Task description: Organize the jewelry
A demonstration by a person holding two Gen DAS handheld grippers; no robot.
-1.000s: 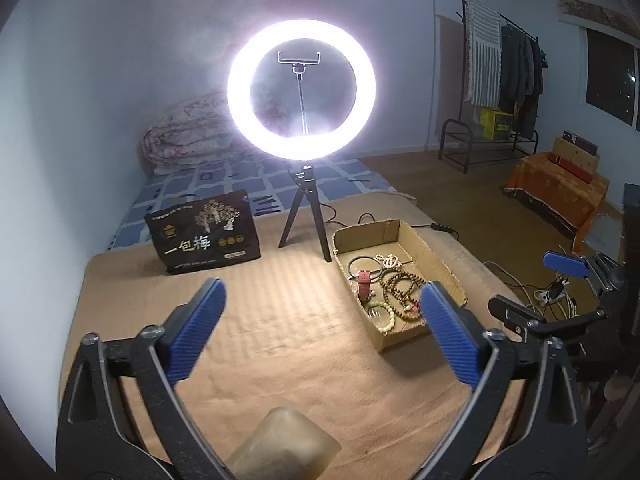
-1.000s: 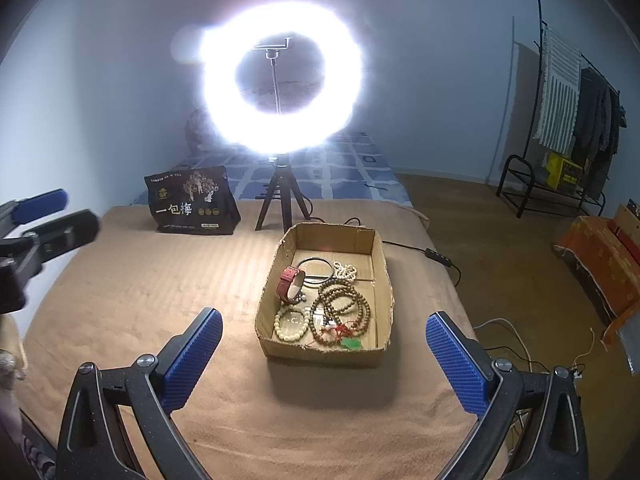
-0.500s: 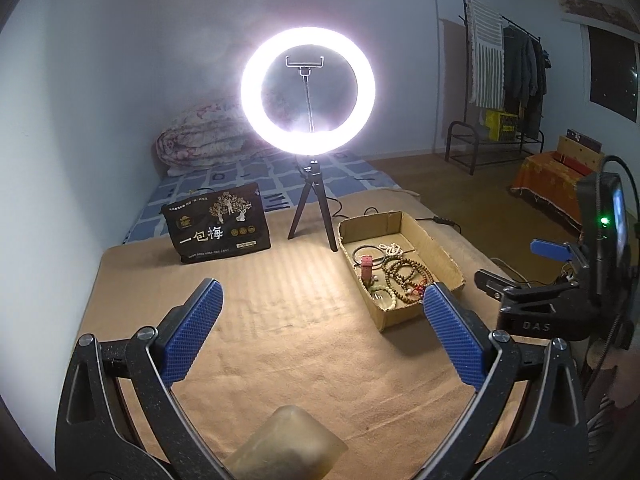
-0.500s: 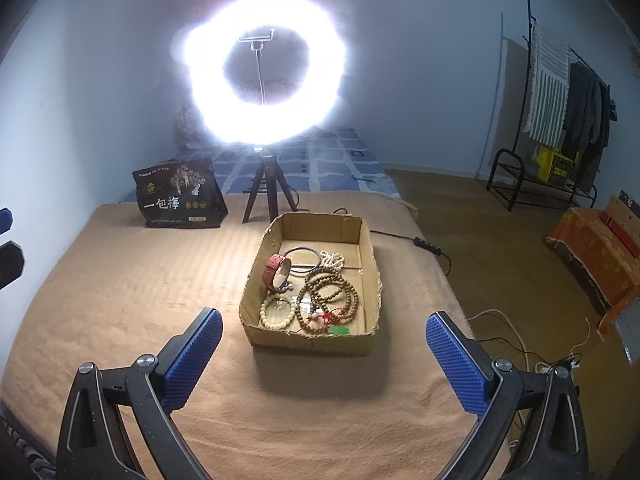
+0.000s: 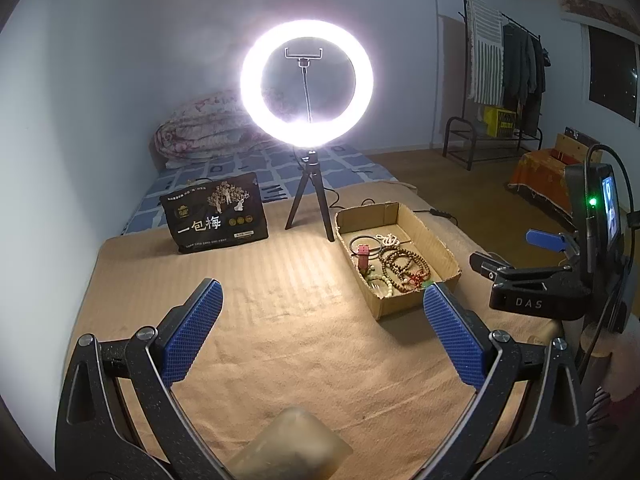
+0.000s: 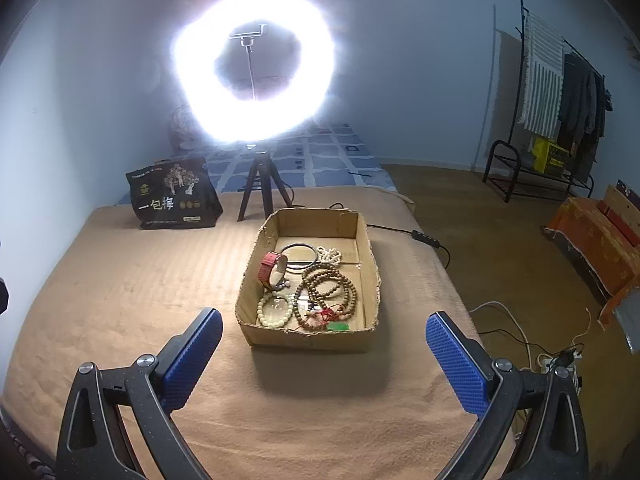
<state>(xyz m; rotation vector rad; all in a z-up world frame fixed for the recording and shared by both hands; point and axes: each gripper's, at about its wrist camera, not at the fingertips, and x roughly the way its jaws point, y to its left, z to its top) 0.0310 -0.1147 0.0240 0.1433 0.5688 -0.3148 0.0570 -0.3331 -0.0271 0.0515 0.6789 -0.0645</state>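
the cardboard box sits on the tan blanket just in front of the ring light, holding a red watch, brown bead strings and a pale bead bracelet. both the left gripper and the right gripper hang above the blanket with fingers spread wide, holding nothing, the right one facing the box.

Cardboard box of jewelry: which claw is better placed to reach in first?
Right, probably. The right claw is open and faces the shallow brown cardboard box head-on. The open left claw has the box off to its right, beyond its right finger.
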